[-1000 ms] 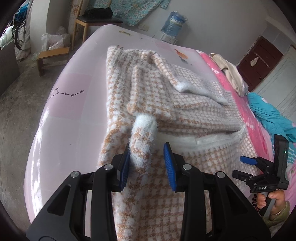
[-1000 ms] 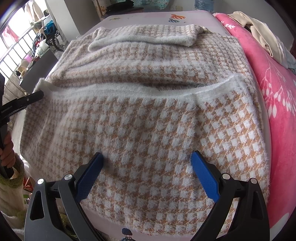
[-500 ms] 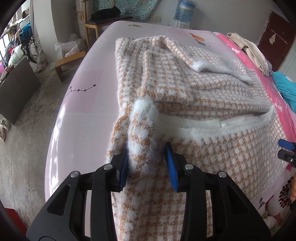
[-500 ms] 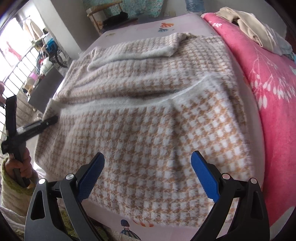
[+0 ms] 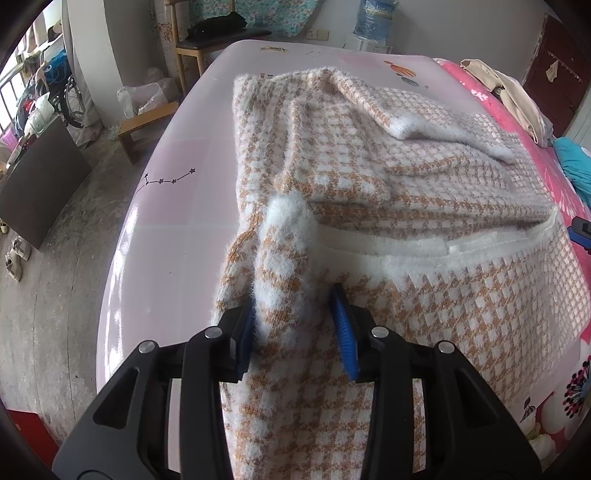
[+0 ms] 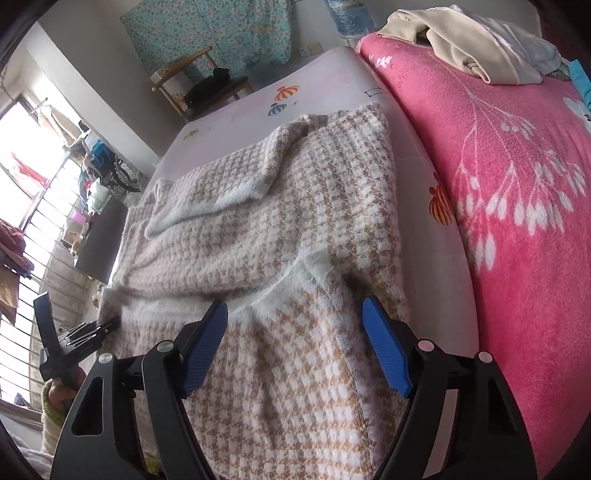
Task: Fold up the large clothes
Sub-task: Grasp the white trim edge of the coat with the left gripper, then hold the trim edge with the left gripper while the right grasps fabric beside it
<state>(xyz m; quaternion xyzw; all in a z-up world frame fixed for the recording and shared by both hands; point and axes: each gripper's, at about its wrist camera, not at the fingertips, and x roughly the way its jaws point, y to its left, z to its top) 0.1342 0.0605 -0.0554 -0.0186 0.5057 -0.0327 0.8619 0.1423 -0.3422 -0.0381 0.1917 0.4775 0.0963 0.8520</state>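
Observation:
A large fuzzy sweater (image 5: 388, 177) in a tan and white houndstooth check lies partly folded on the pale pink bed cover (image 5: 177, 192). My left gripper (image 5: 295, 325) is shut on a bunched fold of the sweater's left edge with a white cuff sticking up. My right gripper (image 6: 295, 343) is open just above the sweater (image 6: 295, 229) near its white folded hem, holding nothing. The left gripper also shows in the right wrist view (image 6: 92, 328), at the sweater's left edge. A blue tip of the right gripper (image 5: 581, 232) shows at the left wrist view's right edge.
A bright pink floral blanket (image 6: 498, 184) covers the bed to the right, with cream clothes (image 6: 461, 48) piled on it. A wooden chair (image 5: 207, 40), a low stool (image 5: 147, 122) and a water jug (image 5: 376, 18) stand beyond the bed. Bare concrete floor lies to the left.
My right gripper has moved forward and rightward over the sweater to the white hem. My left gripper keeps its hold on the fold and has lifted and swung a little.

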